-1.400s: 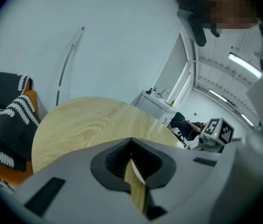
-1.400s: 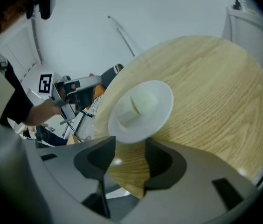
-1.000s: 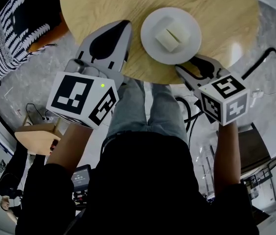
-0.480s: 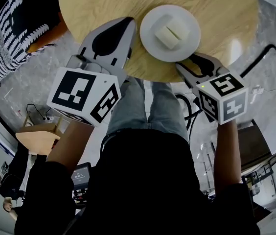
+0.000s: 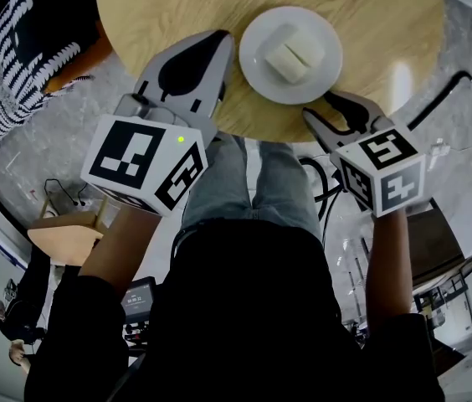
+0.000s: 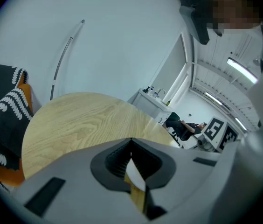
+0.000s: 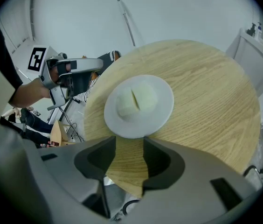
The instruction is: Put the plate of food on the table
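Plate (image 5: 320,75): lies flat on the round wooden worktop (image 5: 177,15), close to its near edge, and carries two pale blocks of food (image 5: 290,57). Seems fully set down; probably needs only a clean retreat of the grippers now.

Right gripper (image 5: 324,111): stands just beside the near rim of the plate, fingers wide apart, holds nothing, with only bare wood between them. Left gripper (image 5: 218,44): hangs over the worktop beside the plate, fingers closed to a thin slit, grips nothing.

To finish the step well: keep the right fingers spread, pull straight back and a little upward, away from the rim, so as not to catch the plate or drag it toward the edge. Keep the left gripper clear of the plate too.

Writing: no brand, label or readable word anywhere; only black-and-white square markers on the cubes of both grippers.
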A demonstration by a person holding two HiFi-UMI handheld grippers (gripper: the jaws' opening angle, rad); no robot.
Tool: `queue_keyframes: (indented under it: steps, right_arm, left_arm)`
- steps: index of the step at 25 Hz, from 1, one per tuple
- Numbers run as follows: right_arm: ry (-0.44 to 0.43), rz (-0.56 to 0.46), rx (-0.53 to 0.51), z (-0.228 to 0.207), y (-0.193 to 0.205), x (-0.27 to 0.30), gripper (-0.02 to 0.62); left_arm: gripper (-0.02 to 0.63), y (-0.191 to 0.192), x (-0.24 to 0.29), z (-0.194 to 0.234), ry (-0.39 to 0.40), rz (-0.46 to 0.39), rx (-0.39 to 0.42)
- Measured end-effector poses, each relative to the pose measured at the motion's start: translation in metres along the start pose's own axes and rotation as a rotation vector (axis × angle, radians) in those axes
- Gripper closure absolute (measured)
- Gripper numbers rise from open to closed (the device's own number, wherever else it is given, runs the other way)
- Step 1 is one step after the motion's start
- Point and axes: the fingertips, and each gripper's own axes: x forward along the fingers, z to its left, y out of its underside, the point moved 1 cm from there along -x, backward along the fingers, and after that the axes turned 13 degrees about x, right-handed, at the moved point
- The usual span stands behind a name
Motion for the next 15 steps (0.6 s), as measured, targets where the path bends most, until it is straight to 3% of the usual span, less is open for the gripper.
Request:
queue_keyframes:
  steps: [9, 15]
  right_arm:
    - [0.034, 0.009, 0.001, -0.005, -0.001, 0.001, 0.407]
    - [0.108, -0.015, -0.009, -0.022, -0.001, 0.006, 0.466]
  left_arm:
    - [0.601, -0.007, 0.003, 0.003, 0.004, 0.005, 0.02]
    - [0.601, -0.016, 0.01, -0.002, 0.008, -0.005, 0.041]
